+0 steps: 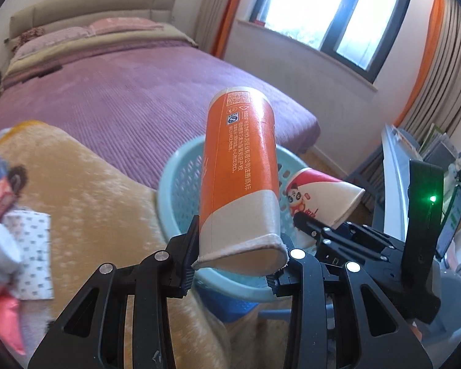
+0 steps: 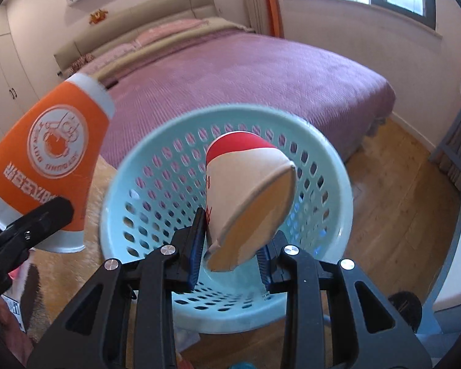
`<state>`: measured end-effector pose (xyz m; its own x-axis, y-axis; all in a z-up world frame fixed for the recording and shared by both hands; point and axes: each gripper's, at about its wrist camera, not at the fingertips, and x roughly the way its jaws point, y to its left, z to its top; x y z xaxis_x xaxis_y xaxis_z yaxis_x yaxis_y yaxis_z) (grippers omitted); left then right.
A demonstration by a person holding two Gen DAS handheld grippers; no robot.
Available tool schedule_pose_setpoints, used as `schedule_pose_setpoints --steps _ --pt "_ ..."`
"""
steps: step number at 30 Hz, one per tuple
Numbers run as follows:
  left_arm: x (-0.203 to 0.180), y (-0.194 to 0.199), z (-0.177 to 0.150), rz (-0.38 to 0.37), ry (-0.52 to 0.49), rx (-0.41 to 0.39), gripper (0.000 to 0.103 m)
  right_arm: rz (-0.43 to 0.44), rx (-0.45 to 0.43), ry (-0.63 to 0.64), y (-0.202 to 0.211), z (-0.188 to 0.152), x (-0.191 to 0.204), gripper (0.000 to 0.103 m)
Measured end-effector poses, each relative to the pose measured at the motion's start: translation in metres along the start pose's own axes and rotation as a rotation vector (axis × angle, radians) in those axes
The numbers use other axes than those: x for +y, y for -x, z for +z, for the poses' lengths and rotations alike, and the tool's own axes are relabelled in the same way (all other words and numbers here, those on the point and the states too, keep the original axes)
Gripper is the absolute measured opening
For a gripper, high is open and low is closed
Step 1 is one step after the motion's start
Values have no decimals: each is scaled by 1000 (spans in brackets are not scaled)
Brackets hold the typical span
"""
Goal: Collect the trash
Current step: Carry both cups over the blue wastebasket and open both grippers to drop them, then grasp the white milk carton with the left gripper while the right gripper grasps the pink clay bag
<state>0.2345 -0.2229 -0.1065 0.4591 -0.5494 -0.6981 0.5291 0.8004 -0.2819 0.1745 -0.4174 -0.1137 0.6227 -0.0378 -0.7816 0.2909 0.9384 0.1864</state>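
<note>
My left gripper (image 1: 233,264) is shut on the squashed rim of a tall orange paper cup (image 1: 239,166), held bottom-up over the near rim of a light blue perforated basket (image 1: 175,190). My right gripper (image 2: 230,252) is shut on the flattened rim of a white and red panda paper cup (image 2: 249,190), which hangs over the mouth of the blue basket (image 2: 156,196). In the right wrist view the orange cup (image 2: 49,160) and the left gripper's finger show at the left edge. In the left wrist view the panda cup (image 1: 319,196) sits to the right, in the right gripper.
A tan fuzzy blanket (image 1: 86,203) at the left carries a patterned wrapper (image 1: 33,252), a white bottle and red packaging. A purple bed (image 1: 132,92) lies behind the basket. Wooden floor (image 2: 393,203) and a white appliance lie to the right.
</note>
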Motion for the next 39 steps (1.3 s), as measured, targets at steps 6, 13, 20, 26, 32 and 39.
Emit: schedule_pose_setpoints --steps 6,13,20,26,32,39 --pt "-2 -14 -3 18 2 9 39 -14 9 8 -2 -8 3 29" --pt "4 18 -8 10 21 -52 63 4 14 -2 1 -7 4 31" --pt "5 88 -15 11 21 -191 77 2 -75 46 32 -5 22 63" --pt "18 157 -29 40 27 -303 82 59 -156 79 70 -5 50 63" --pt "52 225 -55 121 88 -391 82 152 -227 144 104 -18 96 64" --pt "114 276 -100 261 233 -413 82 277 -283 257 127 -40 159 64"
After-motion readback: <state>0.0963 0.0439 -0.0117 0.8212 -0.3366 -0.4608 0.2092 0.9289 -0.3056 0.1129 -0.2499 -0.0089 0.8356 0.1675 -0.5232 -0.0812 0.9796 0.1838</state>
